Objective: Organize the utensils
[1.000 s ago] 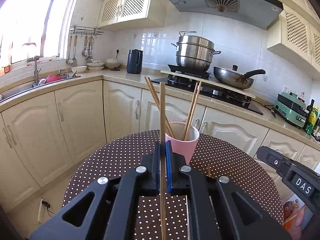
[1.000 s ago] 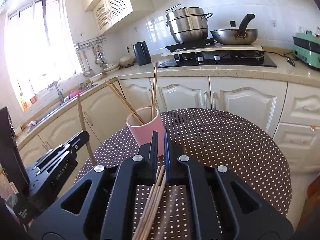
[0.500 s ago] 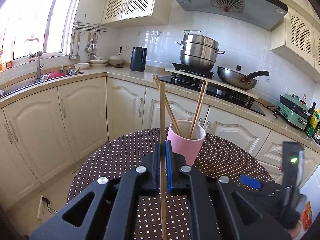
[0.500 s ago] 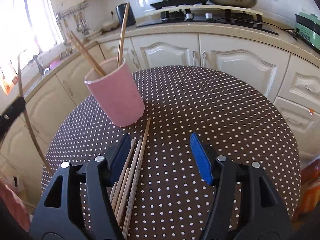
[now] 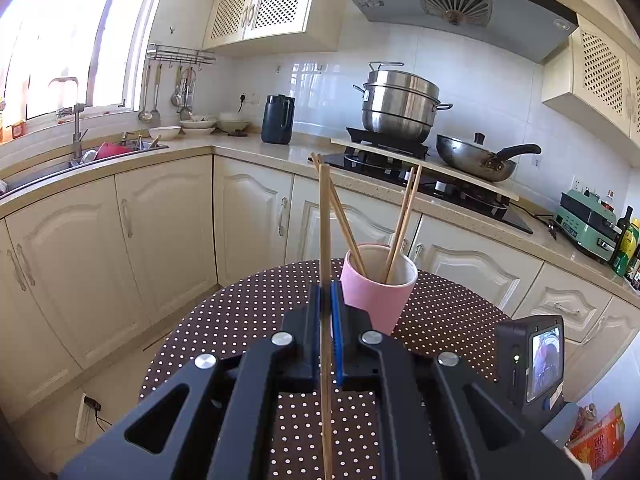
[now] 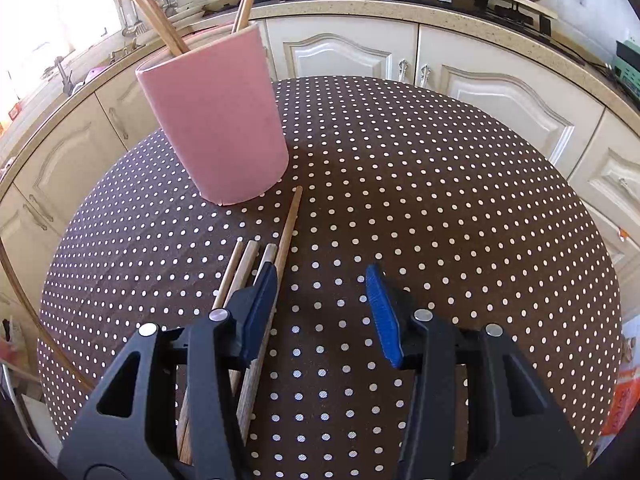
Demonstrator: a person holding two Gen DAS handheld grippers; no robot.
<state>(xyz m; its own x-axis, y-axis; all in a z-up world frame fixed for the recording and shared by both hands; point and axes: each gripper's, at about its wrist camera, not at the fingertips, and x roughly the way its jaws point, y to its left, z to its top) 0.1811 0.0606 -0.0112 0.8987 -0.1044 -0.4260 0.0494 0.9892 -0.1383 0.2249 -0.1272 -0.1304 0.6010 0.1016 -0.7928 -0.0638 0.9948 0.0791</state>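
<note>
A pink cup (image 5: 378,296) stands on the round brown dotted table (image 5: 224,320) with three chopsticks leaning in it. My left gripper (image 5: 326,312) is shut on one wooden chopstick (image 5: 325,220), held upright just left of the cup. In the right wrist view the cup (image 6: 216,120) is ahead to the left. Several loose chopsticks (image 6: 288,236) lie flat on the table (image 6: 440,200) below it. My right gripper (image 6: 322,300) hangs low over them, its jaws apart and closing. The longest stick runs along the left finger's inner edge, and no pad presses on it.
The back of the right gripper's body (image 5: 532,360) shows at the right of the left wrist view. Cream cabinets and a counter (image 5: 256,148) wrap behind the table, with a steel pot (image 5: 400,108) and a wok (image 5: 476,160) on the stove. An orange packet (image 5: 596,440) lies low right.
My right gripper has dropped toward the table and tipped downward, and its jaws went from shut to wide, then narrowed a little. The left gripper still holds its chopstick in nearly the same place.
</note>
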